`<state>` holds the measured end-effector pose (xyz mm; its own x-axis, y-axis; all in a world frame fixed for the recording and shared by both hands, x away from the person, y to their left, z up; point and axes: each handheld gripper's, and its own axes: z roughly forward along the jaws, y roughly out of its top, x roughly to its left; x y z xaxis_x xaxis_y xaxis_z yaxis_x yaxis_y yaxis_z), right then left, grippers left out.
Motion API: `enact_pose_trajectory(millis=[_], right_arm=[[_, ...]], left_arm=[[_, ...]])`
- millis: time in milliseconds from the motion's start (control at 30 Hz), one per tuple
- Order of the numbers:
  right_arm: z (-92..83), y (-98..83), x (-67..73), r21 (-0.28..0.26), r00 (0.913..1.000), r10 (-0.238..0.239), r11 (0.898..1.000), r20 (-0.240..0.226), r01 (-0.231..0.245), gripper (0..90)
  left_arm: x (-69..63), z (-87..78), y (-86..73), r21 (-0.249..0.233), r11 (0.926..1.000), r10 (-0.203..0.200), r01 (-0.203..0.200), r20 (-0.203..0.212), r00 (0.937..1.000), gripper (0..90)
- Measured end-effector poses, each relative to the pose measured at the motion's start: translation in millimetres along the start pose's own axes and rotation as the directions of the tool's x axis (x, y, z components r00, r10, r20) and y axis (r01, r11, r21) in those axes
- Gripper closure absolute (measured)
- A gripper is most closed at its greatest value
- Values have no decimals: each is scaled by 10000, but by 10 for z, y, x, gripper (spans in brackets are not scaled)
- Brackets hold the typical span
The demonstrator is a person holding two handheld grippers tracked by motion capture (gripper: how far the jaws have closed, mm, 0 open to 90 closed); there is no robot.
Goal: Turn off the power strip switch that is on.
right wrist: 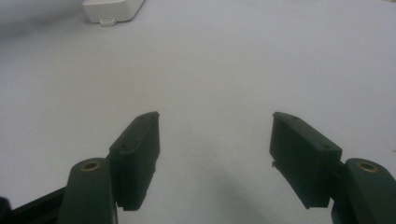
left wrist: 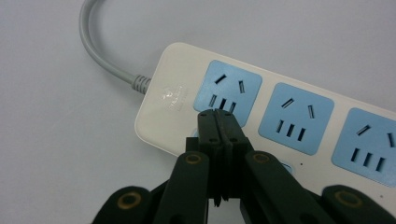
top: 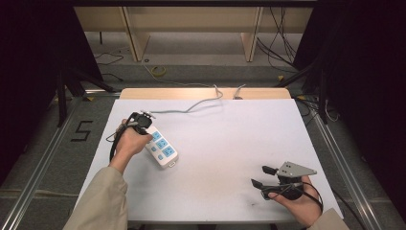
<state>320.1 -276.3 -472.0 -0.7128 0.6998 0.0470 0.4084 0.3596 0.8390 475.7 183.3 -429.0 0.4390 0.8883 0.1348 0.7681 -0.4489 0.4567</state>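
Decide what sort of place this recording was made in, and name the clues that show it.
Probably a lab or recording studio, not a home: a bare white table stands between black curtains, on an aluminium-railed floor with loose cables and a taped number 5.

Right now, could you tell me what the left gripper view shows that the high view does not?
Left gripper view alone: the slot holes in each blue socket, and the shut left gripper with its tips over the socket nearest the cord.

High view alone: the right gripper, open, far from the strip, and the floor beyond the table.

Both: the white power strip, its grey cord and the tabletop.
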Motion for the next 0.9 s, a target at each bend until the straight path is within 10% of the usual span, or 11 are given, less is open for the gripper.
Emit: enact_pose_trajectory(millis=[433,900], right_arm=[[4,1,5,22,10000,48,10000,10,-48,343],[8,-1,5,71,10000,41,10000,0,-41,342]], left_arm=[[-54,-166,-108,-1063,9942,-137,148,102,9999,722],[-119,-275,-264,-2354,9680,-727,867,679,9950,400]])
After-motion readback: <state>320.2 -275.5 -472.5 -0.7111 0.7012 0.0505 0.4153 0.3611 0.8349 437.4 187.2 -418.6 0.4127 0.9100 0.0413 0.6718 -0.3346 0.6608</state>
